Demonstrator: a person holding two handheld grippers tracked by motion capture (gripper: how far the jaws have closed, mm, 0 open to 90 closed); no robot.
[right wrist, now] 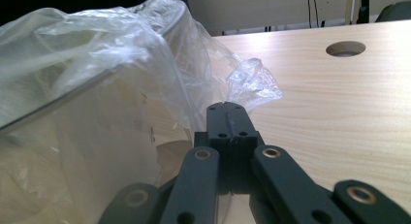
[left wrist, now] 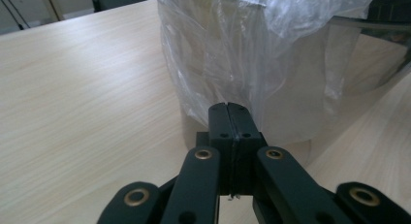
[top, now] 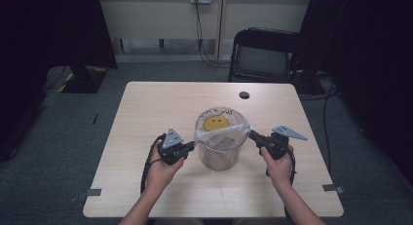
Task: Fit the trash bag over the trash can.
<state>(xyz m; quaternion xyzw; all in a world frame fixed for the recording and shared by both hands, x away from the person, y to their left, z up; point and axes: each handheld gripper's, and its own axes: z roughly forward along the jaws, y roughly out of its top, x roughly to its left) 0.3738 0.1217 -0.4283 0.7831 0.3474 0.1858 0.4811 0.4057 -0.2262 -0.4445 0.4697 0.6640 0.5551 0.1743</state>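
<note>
At the far left of the high view lay dark floor beside the pale wooden table, and the person's left hand came up from the bottom edge holding the left gripper. That gripper pointed right, toward the clear round container at the middle of the table, with its tip at the container's left side where the plastic hangs. In the left gripper view its jaws were clenched tight together, pad against pad, just in front of the thin clear plastic bag draped over the container's wall; whether a fold of film was pinched between them could not be told.

The container stood upright near the table's centre, lined with the bag, whose edge was bunched over the rim. A yellow smiling face showed through the top of the film.

To the right, the right gripper reached in from the person's right hand, its tip at the bag's right-hand corner near the rim. In the right gripper view its jaws were also closed hard together, with crumpled film just beyond the tips; a hold on the plastic could not be made out there either.

Farther back on the table was a round cable hole, and behind the table a black chair
</note>
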